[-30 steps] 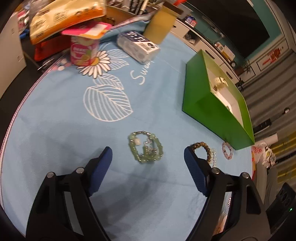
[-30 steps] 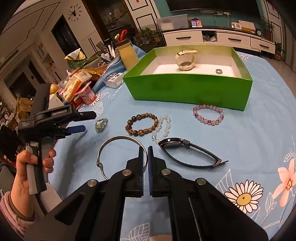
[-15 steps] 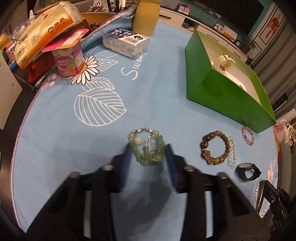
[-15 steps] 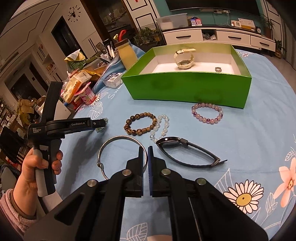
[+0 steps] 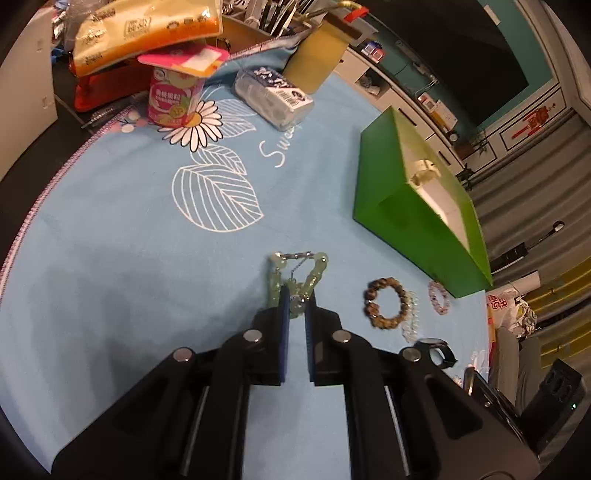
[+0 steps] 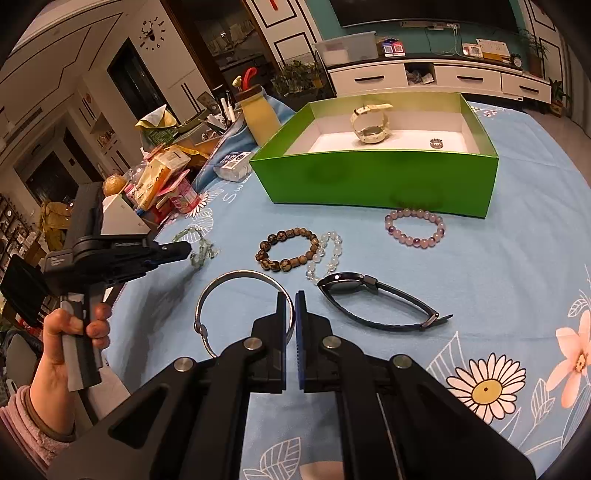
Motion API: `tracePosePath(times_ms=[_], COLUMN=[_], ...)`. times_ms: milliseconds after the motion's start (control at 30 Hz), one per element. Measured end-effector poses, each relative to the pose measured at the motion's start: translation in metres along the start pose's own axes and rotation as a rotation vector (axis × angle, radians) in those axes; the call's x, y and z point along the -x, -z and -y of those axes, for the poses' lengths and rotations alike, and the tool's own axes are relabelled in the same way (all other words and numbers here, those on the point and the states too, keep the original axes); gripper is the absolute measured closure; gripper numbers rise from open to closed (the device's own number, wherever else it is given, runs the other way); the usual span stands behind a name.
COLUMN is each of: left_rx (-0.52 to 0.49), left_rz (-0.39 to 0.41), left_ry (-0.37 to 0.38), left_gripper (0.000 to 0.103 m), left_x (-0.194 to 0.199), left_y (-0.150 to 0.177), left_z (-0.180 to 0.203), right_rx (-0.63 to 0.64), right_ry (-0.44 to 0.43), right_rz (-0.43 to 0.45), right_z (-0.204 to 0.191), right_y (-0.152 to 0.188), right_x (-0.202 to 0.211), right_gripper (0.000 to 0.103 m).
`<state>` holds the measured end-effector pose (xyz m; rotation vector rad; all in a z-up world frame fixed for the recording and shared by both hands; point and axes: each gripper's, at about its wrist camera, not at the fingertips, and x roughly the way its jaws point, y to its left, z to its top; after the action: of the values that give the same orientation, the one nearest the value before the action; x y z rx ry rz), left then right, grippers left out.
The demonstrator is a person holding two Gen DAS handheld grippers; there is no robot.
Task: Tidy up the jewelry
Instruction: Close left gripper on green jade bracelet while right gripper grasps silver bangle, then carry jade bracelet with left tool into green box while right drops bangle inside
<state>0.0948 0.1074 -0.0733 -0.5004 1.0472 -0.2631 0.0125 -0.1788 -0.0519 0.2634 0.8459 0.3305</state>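
My left gripper (image 5: 295, 295) is shut on a green bead bracelet (image 5: 312, 273), which hangs stretched from its tips just above the blue cloth; it also shows in the right wrist view (image 6: 201, 251). The green box (image 6: 373, 181) holds a cream watch (image 6: 369, 123) and a small ring (image 6: 436, 143). In front of the box lie a purple bracelet (image 6: 415, 227), a brown bracelet (image 6: 288, 249), a clear bracelet (image 6: 325, 256), a black watch (image 6: 376, 299) and a silver bangle (image 6: 236, 299). My right gripper (image 6: 290, 295) is shut and empty, over the bangle's right rim.
A yellow bottle (image 6: 258, 114), a pink cup (image 5: 173, 98), a tissue pack (image 5: 273, 98) and snack bags (image 5: 144, 29) crowd the far left of the table. The table edge (image 5: 48, 188) curves along the left.
My left gripper has closed from wide open onto the green bracelet and lifted it slightly, pulling it long. The right gripper has stayed still and shut.
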Motion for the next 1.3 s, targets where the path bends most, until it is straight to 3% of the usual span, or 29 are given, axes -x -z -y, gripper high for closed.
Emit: tracePosePath(times_ms=[567, 1300], left_rx=[-0.096, -0.237], left_rz=[0.052, 0.039], left_ry=[0.094, 0.162], left_gripper=[0.096, 0.096], left_x=[0.053, 0.044], left_y=[0.002, -0.024], left_z=[0.051, 0.127], right_rx=[-0.007, -0.044], right_ry=[0.002, 0.041], right_rz=[0.059, 0.159], right_z=[0.005, 0.038], right_y=[-0.005, -0.026], right_x=[0.024, 0.047], right_gripper=[0.099, 0.099])
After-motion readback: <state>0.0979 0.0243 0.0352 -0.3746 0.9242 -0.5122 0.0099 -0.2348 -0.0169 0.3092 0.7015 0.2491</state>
